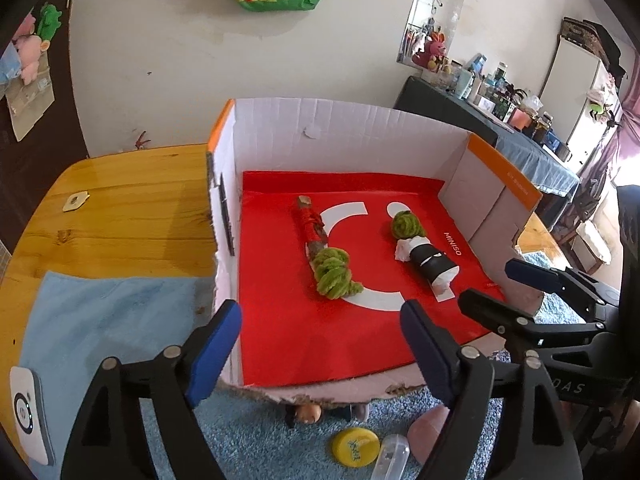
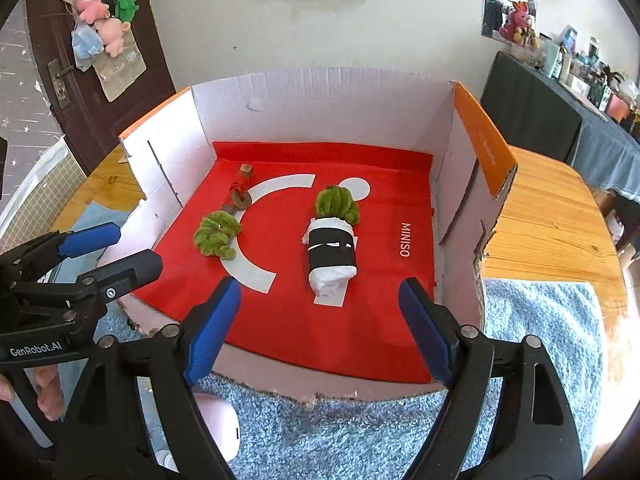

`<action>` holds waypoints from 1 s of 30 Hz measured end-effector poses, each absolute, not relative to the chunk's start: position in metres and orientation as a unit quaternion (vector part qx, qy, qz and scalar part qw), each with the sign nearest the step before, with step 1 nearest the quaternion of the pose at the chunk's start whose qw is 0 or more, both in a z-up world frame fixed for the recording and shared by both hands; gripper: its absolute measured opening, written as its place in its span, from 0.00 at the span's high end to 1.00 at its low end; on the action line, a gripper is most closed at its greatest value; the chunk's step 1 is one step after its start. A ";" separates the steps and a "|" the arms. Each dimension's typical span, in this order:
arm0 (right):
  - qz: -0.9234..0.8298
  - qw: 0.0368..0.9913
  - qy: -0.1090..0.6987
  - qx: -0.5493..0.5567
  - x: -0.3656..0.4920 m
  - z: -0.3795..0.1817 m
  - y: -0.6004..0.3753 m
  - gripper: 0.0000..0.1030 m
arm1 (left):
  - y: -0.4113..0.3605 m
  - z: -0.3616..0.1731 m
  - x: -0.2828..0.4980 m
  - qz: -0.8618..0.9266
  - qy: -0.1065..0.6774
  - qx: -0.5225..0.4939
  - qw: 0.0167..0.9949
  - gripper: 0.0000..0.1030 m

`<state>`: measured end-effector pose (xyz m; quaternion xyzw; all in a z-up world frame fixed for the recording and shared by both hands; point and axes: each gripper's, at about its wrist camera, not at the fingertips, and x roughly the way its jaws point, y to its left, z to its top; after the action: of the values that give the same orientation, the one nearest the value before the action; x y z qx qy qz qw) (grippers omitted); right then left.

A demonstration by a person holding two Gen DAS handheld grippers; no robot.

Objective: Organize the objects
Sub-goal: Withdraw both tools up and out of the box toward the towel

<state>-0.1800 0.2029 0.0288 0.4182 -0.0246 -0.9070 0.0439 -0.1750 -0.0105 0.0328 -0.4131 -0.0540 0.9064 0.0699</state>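
Two grippers: we hold both with their jaws spread wide and nothing between the blue pads, each hanging over the near edge of the box.
Left gripper [image 1: 320, 350]: its open jaws fill the bottom of the left wrist view, the stick bundle lying beyond them, untouched.
Right gripper [image 2: 320, 332]: its open jaws fill the bottom of the right wrist view, the wrapped roll just past them, apart from the pads.
Stick bundle [image 1: 316, 236]: a red-wound twig with a green fuzzy tuft, lying flat at centre left of the red sheet.
Wrapped roll [image 2: 332, 256]: a white roll with a black band and green tuft, lying flat right of centre, well apart from the bundle.
Red sheet [image 2: 280, 328]: it lines the floor of the box, we judge as a marked spot for laying things out.
Cardboard box [image 2: 320, 96]: its near wall is cut away, so we can reach in low.
Our reading: both items look set down side by side, and the open jaws suit a release.
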 end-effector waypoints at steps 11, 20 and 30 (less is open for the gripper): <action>-0.911 0.046 -0.022 0.409 -0.163 0.031 0.198 0.13 | -0.009 0.033 -0.158 0.909 -0.041 -0.411 0.063 0.13; -0.912 0.044 -0.022 0.407 -0.150 0.030 0.195 0.10 | -0.011 0.030 -0.146 0.907 -0.042 -0.415 0.060 0.13; -0.918 0.039 -0.019 0.393 -0.126 0.030 0.189 0.07 | -0.012 0.024 -0.133 0.905 -0.041 -0.419 0.057 0.12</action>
<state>-0.1257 0.1893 0.0301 0.3931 -0.0193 -0.9184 0.0393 -0.1331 -0.0120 0.0245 -0.4187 -0.0412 0.9054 0.0571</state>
